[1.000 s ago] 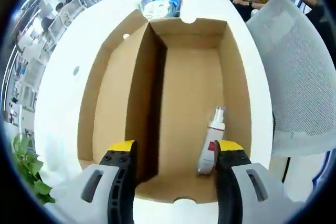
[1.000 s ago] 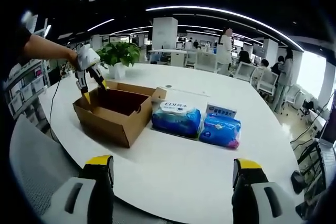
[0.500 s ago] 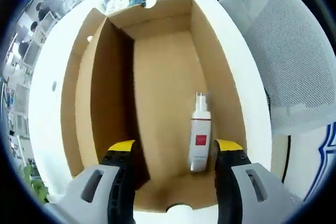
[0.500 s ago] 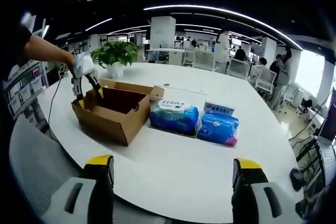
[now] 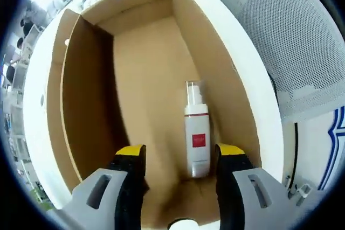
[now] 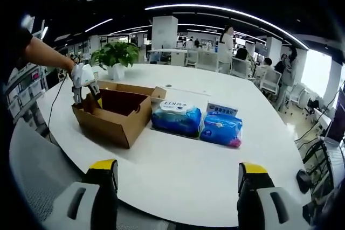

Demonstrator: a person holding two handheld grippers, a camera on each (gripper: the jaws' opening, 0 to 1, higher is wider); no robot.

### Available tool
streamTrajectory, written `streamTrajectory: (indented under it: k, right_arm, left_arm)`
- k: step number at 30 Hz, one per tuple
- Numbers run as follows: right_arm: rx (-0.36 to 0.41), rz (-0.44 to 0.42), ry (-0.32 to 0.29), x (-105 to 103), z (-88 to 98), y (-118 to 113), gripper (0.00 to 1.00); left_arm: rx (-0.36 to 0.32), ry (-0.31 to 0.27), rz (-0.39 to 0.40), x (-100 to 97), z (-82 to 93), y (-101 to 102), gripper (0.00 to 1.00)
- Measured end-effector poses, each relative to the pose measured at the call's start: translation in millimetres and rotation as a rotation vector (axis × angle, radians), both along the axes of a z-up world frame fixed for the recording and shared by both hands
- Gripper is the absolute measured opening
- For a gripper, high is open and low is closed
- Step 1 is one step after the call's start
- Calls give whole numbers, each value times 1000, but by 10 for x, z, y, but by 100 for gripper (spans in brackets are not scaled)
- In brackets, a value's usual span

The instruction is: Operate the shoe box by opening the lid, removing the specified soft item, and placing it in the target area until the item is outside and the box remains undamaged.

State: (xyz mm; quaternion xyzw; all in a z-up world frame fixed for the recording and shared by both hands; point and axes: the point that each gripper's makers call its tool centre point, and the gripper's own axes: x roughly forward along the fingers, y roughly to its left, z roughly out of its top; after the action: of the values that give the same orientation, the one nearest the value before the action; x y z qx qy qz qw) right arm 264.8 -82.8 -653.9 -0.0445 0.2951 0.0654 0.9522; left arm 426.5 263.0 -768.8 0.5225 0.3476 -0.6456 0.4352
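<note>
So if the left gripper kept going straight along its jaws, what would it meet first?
Most likely the white spray bottle lying on the floor of the open cardboard box. It sits between the open left gripper jaws, nearer the right one; depth is hard to judge.

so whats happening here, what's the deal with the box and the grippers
A person holds a gripper in each hand at a round white table. The left gripper reaches down into the open brown cardboard shoe box, its open jaws either side of a white spray bottle with a red label lying on the box floor, not yet gripped. The right gripper hangs open over the table, holding nothing. Two blue tissue packs sit beside the box.
</note>
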Motion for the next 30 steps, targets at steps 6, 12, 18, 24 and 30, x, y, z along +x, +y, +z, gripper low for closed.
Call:
streamTrajectory:
  k: [6, 12, 18, 24, 30]
  right_arm:
    - [-2, -5, 3, -8, -10, -9, 91]
    - [-3, -5, 2, -1, -6, 3, 91]
    - [-4, -2, 6, -4, -15, 15, 90]
    - [-5, 1, 5, -3, -21, 31, 90]
    - [1, 7, 11, 7, -52, 55, 90]
  left_arm:
    - [-2, 13, -3, -58, -82, 13, 41]
    - [2, 19, -9, -99, -197, 58, 29]
    - [-11, 4, 0, -89, -243, 74, 20]
    - [-31, -12, 22, -61, -237, 70, 20]
    - [-52, -46, 57, -26, -235, 59, 19]
